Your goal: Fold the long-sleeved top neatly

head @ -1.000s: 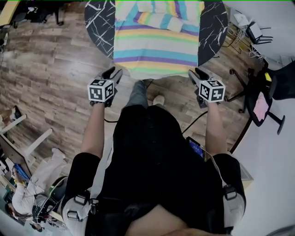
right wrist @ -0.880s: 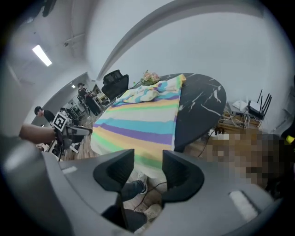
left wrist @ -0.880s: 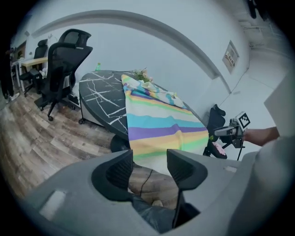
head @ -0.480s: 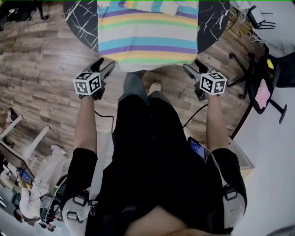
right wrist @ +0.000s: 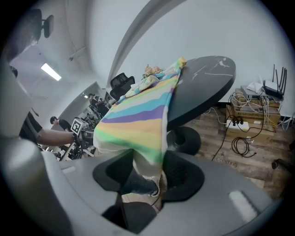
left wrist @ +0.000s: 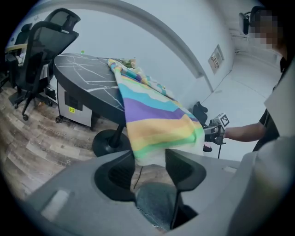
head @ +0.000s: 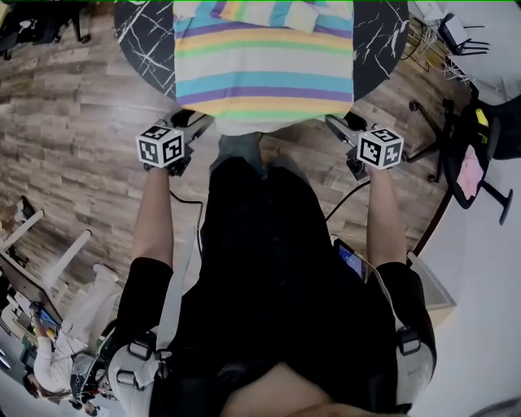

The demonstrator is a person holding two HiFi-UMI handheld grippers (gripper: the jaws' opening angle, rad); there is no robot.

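While the long-sleeved top (head: 264,73) lies spread on the dark, white-veined round table (head: 142,37), its striped lower part hangs over the near edge toward me, and the white hem (head: 269,124) dangles free above the wooden floor (head: 81,122). At the far end a sleeve (head: 301,15) with a pale cuff lies across the body of the garment. I hold my left gripper (left wrist: 150,157) at the hem's left corner. Its jaws stand apart with that corner hanging between them. They have just been closing, yet a clear gap remains and the pads do not press on the cloth. My right gripper (right wrist: 148,162) sits at the hem's right corner in the same way. The striped edge and white band drop down between its jaws, which have also just been closing but are released, with open space showing below the fabric. Both grippers point downward and toward the table, level with each other on either side of the hanging cloth.
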